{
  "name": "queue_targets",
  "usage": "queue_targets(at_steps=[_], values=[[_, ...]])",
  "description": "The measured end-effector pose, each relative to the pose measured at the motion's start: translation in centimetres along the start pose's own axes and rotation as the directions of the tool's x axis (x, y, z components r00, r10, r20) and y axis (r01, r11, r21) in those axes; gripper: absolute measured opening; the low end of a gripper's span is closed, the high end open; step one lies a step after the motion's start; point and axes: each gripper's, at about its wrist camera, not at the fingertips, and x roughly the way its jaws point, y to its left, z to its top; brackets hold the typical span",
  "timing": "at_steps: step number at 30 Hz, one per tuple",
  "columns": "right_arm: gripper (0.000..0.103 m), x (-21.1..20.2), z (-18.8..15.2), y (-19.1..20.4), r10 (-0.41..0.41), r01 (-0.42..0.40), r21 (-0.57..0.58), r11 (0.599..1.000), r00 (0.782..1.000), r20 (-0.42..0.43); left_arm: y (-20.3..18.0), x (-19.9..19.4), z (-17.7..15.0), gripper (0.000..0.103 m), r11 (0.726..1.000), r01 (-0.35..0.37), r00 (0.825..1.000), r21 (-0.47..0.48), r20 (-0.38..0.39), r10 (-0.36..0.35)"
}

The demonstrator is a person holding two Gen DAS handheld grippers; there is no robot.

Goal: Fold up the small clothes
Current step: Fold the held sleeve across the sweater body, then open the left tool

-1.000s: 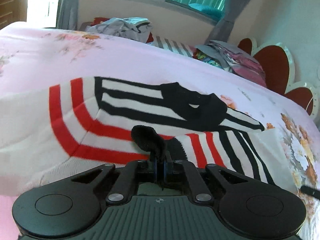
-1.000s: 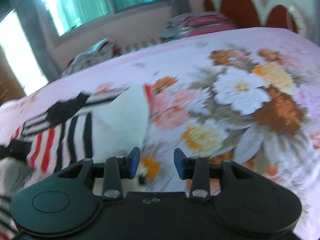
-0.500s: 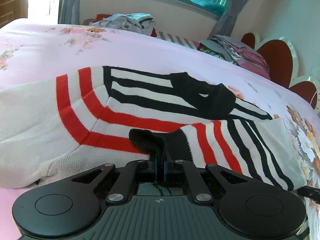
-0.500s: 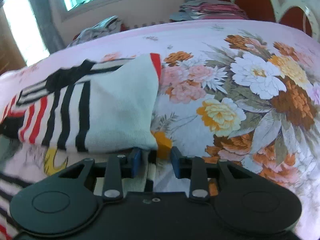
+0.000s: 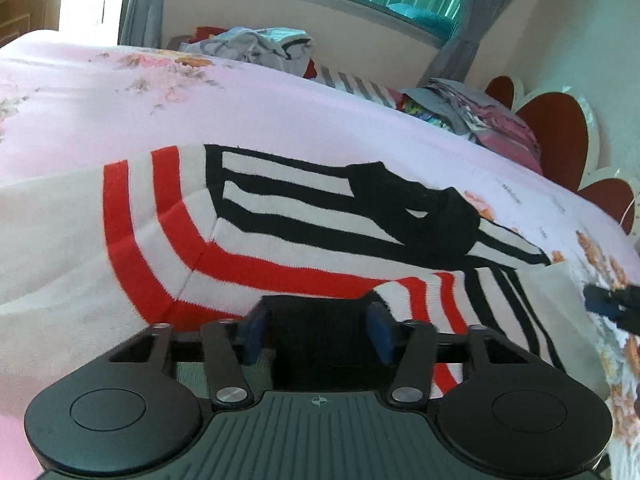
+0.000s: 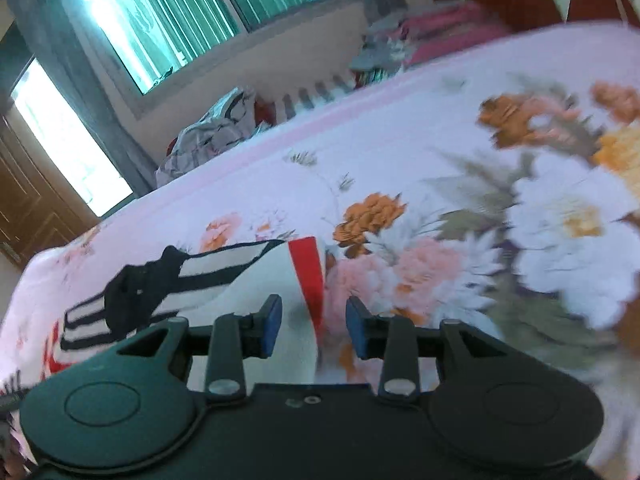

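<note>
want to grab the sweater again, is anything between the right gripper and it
Nothing visible stands in the way. The right gripper is open just above the striped sweater, with the sweater's white edge and red band showing directly between its blue fingertips. Around it there is only the floral bedsheet.

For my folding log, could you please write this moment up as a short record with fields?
surface: bed with a pink floral sheet
garment: striped sweater, red and black bands on white, lying flat with its sleeve folded across
left claw: open, low over the sweater's black cuff
right claw: open, over the sweater's white end with the red band
background: loose clothes pile beyond the bed under the window; folded stack by the red headboard
</note>
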Motion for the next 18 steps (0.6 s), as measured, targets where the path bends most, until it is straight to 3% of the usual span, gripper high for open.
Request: queue_targets(at_steps=[1,5,6,8,10,11,15,17,18], values=[[0.036,0.4,0.3,0.0,0.012,-0.012,0.01,1.0,1.0,0.001,0.0,0.2,-0.1,0.011,1.0,-0.006,1.0,0.007,-0.005,0.006],[0.032,2.2,1.1,-0.7,0.087,-0.085,0.068,0.994,0.996,-0.026,0.4,0.0,-0.6,0.007,1.0,0.015,0.999,-0.013,0.029,-0.015],[0.01,2.2,1.1,-0.8,0.107,-0.104,0.077,0.992,0.994,-0.027,0.4,-0.4,-0.8,0.007,1.0,0.014,0.998,-0.009,0.057,-0.013],[0.008,1.2,1.1,0.0,0.084,-0.084,0.001,0.996,0.996,0.028,0.4,-1.3,-1.2,0.007,1.0,0.007,0.992,-0.005,0.129,-0.007],[0.008,1.9,0.4,0.4,0.008,-0.006,-0.071,0.997,1.0,0.018,0.6,-0.6,-1.6,0.007,0.999,-0.047,0.992,-0.009,0.115,0.048],[0.008,2.8,0.0,0.1,-0.036,0.035,-0.077,0.996,0.999,-0.006,0.9,-0.1,-1.8,0.006,0.999,-0.039,0.993,-0.033,0.107,0.042],[0.01,2.7,-0.1,0.2,-0.055,0.055,-0.073,0.996,0.998,0.003,0.5,0.0,-1.5,0.007,0.999,-0.047,0.994,0.003,0.099,0.047],[0.021,2.4,0.1,1.0,-0.102,0.104,-0.112,0.988,0.995,0.021,1.2,-0.4,-1.1,0.016,1.0,-0.025,0.996,-0.013,0.081,0.026],[0.037,1.8,0.2,1.4,-0.134,0.139,-0.126,0.982,0.99,0.051,1.5,-1.1,-1.0,0.028,0.999,-0.047,0.995,-0.017,0.09,0.048]])
